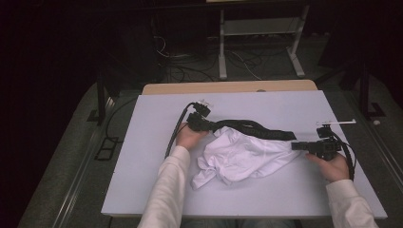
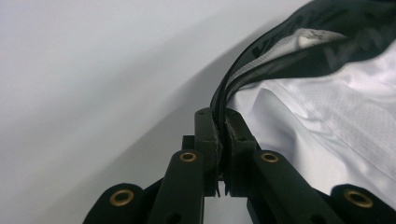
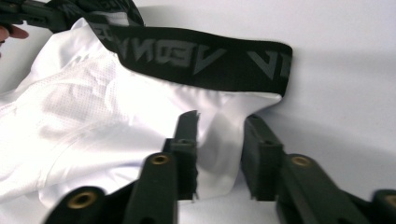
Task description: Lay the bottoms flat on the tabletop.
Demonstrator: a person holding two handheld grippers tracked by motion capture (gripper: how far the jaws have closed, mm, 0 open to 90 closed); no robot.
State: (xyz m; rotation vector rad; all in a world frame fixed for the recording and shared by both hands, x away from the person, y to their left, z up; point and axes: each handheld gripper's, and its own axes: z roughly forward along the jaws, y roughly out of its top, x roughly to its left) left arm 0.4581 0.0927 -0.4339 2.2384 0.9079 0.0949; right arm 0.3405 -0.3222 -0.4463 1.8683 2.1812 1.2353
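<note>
White shorts with a black lettered waistband lie crumpled in the middle of the white table. My left gripper is at the waistband's left end. In the left gripper view its jaws are shut on the doubled black waistband, with white fabric to the right. My right gripper is at the garment's right end. Its jaws stand apart over white fabric, just below the waistband's end, and the pads do not press on anything.
The white board rests on a wooden tabletop whose far edge shows behind it. Beyond that are a white desk frame and cables on the floor. Bare board lies along the front and both sides of the garment.
</note>
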